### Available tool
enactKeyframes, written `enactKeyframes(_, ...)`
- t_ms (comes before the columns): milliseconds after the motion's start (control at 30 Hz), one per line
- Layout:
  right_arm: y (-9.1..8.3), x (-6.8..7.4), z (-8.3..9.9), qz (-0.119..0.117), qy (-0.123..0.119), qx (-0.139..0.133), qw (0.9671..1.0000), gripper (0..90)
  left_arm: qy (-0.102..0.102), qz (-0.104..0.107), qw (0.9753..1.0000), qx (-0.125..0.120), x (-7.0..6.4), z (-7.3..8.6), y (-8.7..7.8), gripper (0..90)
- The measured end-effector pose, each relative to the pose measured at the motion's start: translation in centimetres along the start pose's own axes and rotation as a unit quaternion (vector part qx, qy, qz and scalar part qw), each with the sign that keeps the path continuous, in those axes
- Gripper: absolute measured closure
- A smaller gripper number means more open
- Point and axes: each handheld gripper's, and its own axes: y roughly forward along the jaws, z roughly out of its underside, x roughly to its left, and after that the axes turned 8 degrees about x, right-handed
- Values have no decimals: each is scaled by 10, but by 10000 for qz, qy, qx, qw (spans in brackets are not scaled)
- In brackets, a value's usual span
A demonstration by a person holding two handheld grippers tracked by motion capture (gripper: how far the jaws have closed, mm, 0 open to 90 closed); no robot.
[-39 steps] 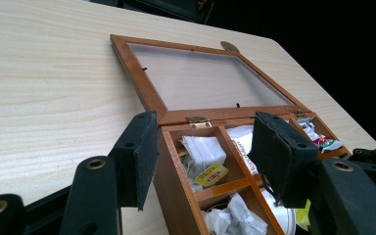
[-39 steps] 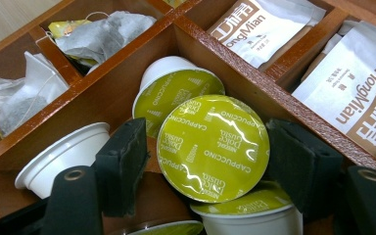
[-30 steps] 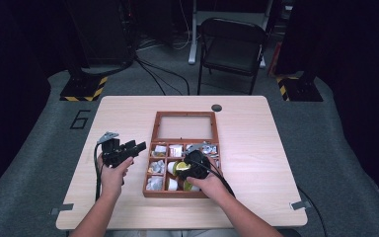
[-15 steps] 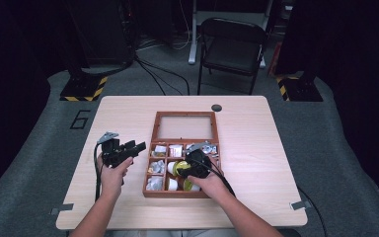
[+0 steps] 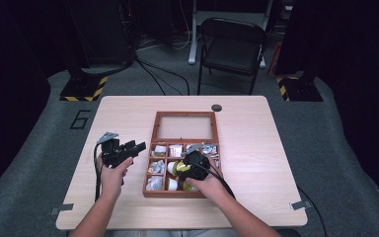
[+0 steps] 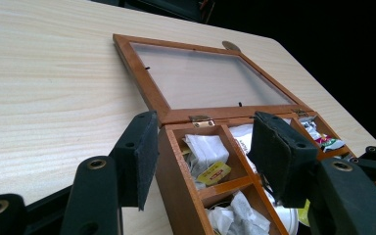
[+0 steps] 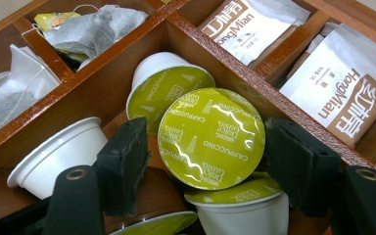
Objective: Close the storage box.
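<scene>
An open wooden box (image 5: 149,170) sits mid-table, its glass lid (image 5: 185,127) laid flat behind it. Its compartments hold tea bags (image 7: 95,27), white sachets (image 7: 340,93) and coffee capsules. My right gripper (image 5: 183,170) hangs over the box's middle compartments. In the right gripper view it is open (image 7: 208,147), with a green-lidded cappuccino capsule (image 7: 210,137) lying tilted between its pads (image 7: 122,166). More capsules (image 7: 164,85) lie around it. My left gripper (image 5: 139,146) is open, held just left of the box. In the left gripper view (image 6: 203,127) it faces the box's near corner (image 6: 176,166).
A small dark disc (image 5: 216,107) lies on the table (image 5: 276,148) behind the lid. A folding chair (image 5: 232,47) stands beyond the far edge. Cables trail from both grippers toward the person's side. Bare tabletop lies left and right of the box.
My right gripper has edged slightly left over the box's capsule compartments. The left gripper has stayed where it was.
</scene>
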Motion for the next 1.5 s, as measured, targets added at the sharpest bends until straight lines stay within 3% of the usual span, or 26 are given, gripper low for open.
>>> enactKeyframes(433, 12, 2, -4, -149, 35, 190, 9997, 321, -3, 10, 10000, -10, 0, 0, -1, 441)
enactKeyframes(967, 12, 0, -4, -229, -18, 170, 9996, 369, -13, -16, 10000, -25, 3, 1, -2, 442)
enactKeyframes(1200, 1, -3, -6, -509, 109, -18, 9986, 370, -32, -9, 10000, -62, 3, 0, -3, 444)
enactKeyframes(1500, -28, -5, -13, -508, -1, -301, 9983, 370, -39, -15, 10000, -46, 4, 0, -3, 443)
